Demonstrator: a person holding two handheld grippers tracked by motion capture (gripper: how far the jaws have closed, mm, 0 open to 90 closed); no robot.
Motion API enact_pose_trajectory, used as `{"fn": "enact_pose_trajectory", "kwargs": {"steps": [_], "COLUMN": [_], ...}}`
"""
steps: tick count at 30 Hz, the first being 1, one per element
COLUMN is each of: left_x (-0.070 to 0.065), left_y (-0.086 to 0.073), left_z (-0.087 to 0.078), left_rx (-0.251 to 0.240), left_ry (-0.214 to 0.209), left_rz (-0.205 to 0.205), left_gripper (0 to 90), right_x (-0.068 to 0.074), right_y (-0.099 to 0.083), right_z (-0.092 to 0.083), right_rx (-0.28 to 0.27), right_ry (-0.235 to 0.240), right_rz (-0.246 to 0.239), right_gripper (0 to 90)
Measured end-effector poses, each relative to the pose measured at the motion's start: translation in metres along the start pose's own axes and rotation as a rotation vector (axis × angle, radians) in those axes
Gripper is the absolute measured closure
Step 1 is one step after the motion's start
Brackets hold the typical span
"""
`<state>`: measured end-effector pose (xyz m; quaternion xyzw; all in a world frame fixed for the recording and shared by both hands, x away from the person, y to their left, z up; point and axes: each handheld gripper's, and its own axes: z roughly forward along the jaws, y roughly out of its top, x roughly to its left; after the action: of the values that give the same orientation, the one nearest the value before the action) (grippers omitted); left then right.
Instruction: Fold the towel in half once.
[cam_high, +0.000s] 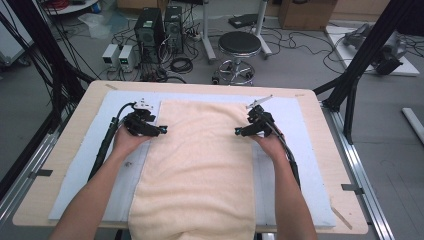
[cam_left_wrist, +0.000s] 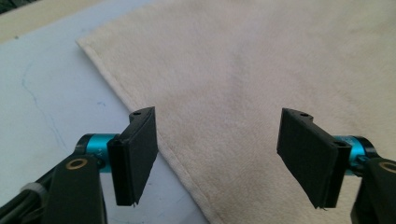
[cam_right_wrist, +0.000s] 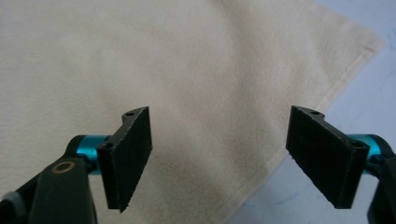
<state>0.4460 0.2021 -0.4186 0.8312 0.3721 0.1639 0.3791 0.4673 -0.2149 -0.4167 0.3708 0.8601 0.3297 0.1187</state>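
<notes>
Jaws apart on left gripper and right gripper, cream towel, pale blue mat, wooden table, stool

From above your near side the high view looks forward and down over the whole counter, while each gripper view sits close over the cream towel, a far corner of which it shares with the high view.

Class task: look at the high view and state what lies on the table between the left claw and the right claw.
Between the left claw and the right claw, the high view shows bare cream terry-cloth towel, nothing on it.
</notes>
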Motion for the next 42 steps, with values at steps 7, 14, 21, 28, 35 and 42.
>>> {"fn": "enact_pose_trajectory", "kwargs": {"steps": [7,14,21,28,35,42], "left_x": [-0.002,-0.004,-0.009,-0.003,-0.004,-0.020], "left_y": [-0.006,-0.007,-0.006,-0.003,0.009,0.001], "left_z": [0.020,0.024,0.023,0.009,-0.027,-0.074], "left_rx": [0.008,0.012,0.014,0.003,-0.074,-0.144], "left_ry": [0.018,0.044,0.017,-0.026,-0.073,-0.136], "left_rz": [-0.027,-0.052,-0.008,-0.001,0.019,0.052], "left_gripper": [42.5,52.4,78.4,81.0,81.3,81.1], "right_x": [-0.007,-0.002,0.001,0.002,0.009,0.042], "right_y": [-0.017,-0.015,-0.011,-0.009,-0.004,-0.009], "right_z": [0.010,0.009,0.008,-0.002,-0.042,-0.090], "right_rx": [-0.005,0.010,0.029,0.009,-0.089,-0.157], "right_ry": [-0.023,-0.046,0.021,0.050,0.119,0.154], "right_rz": [0.039,0.062,0.057,0.044,-0.030,-0.141], "right_gripper": [33.6,49.9,80.7,84.7,84.8,84.5]}}
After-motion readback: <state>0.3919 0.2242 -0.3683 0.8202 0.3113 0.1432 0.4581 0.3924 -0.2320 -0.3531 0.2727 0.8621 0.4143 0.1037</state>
